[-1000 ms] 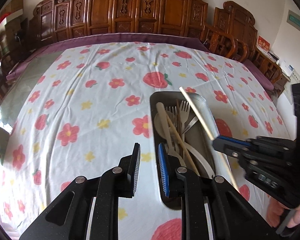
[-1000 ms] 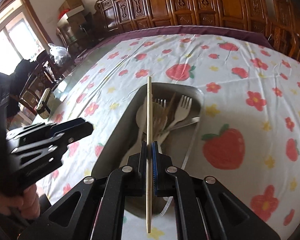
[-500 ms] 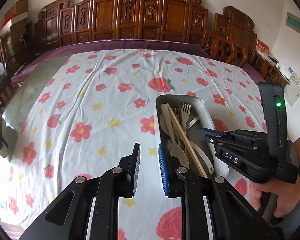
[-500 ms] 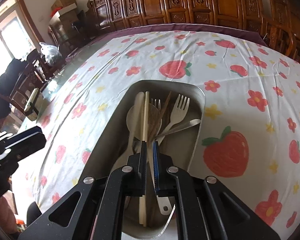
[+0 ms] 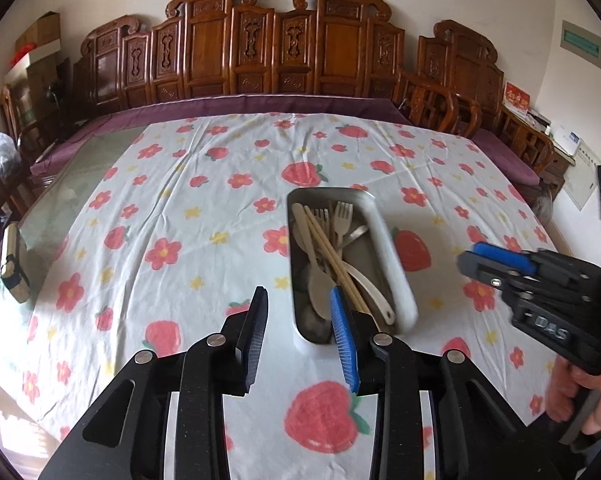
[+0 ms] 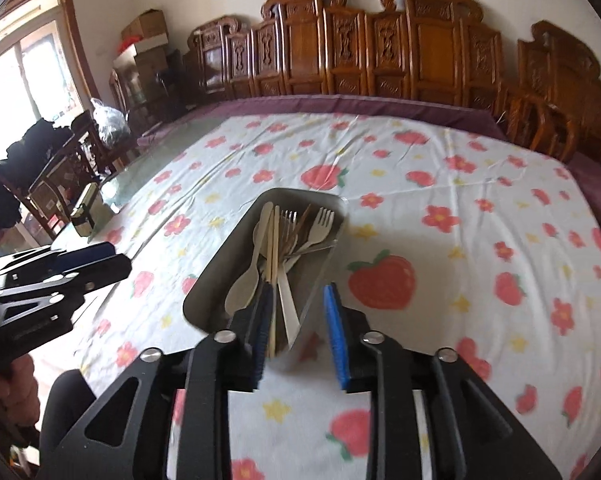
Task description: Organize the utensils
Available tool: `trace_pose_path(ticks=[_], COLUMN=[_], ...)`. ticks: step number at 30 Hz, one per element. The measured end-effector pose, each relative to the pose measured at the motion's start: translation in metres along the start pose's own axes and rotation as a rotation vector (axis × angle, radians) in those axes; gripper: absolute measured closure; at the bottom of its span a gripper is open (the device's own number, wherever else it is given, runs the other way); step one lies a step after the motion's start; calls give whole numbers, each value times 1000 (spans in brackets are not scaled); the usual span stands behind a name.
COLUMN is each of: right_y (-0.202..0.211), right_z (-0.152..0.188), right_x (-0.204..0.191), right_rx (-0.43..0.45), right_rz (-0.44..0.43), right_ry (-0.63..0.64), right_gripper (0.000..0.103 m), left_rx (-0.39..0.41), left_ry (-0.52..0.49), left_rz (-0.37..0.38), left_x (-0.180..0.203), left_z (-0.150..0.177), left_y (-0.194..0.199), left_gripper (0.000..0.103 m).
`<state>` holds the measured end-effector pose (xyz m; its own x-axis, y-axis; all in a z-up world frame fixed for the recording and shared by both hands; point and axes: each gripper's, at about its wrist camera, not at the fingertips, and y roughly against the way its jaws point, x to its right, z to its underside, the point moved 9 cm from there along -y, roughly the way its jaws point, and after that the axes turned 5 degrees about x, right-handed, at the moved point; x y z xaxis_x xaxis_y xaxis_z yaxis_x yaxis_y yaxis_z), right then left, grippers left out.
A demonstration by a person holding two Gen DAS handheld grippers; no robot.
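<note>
A metal tray point(image 5: 384, 236) point(image 6: 216, 264) lies on the flowered tablecloth and holds forks point(image 5: 342, 216) point(image 6: 318, 224), spoons point(image 5: 320, 284) point(image 6: 242, 288) and wooden chopsticks point(image 5: 332, 256) point(image 6: 275, 248). My left gripper point(image 5: 300, 334) is open and empty, raised above the tray's near left corner. My right gripper point(image 6: 298, 330) is open and empty, raised above the tray's near end. In the left wrist view the right gripper point(image 5: 496, 262) shows at the right, held by a hand.
The tablecloth point(image 5: 204, 208) covers a large table with a glass edge at the left. Carved wooden chairs point(image 5: 284, 52) line the far side. A small box point(image 6: 85, 210) sits on the left table edge. The left gripper's side point(image 6: 56, 272) shows at the right wrist view's left.
The right gripper let the chopstick go into the tray, opened and drew back and up. The left gripper opened wider and also rose away from the tray.
</note>
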<state>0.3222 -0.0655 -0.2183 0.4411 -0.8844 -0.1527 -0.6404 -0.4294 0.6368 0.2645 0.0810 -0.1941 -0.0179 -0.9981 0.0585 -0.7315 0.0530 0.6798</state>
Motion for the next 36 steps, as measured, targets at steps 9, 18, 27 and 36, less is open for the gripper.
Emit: trace_pose_path(ticks=[9,18,27,36], right_y=[76,119,159,217], right_z=[18,37,26,-6], right_x=[28,46,51,41], right_rx=[94,130,207,339], right_rz=[93,175,186,204], right_ry=[-32,-70,-91,-58], right_gripper=[17,3,3,3], left_rx=[68,58,124,254], left_ry=[-21,-40,-61,-62], left_rz=[15,10,6,-4], left_x=[34,58,76,87], left_z=[10,20,5,-34], left_y=[35,52,85,143], left_gripper=[14,8,8,8])
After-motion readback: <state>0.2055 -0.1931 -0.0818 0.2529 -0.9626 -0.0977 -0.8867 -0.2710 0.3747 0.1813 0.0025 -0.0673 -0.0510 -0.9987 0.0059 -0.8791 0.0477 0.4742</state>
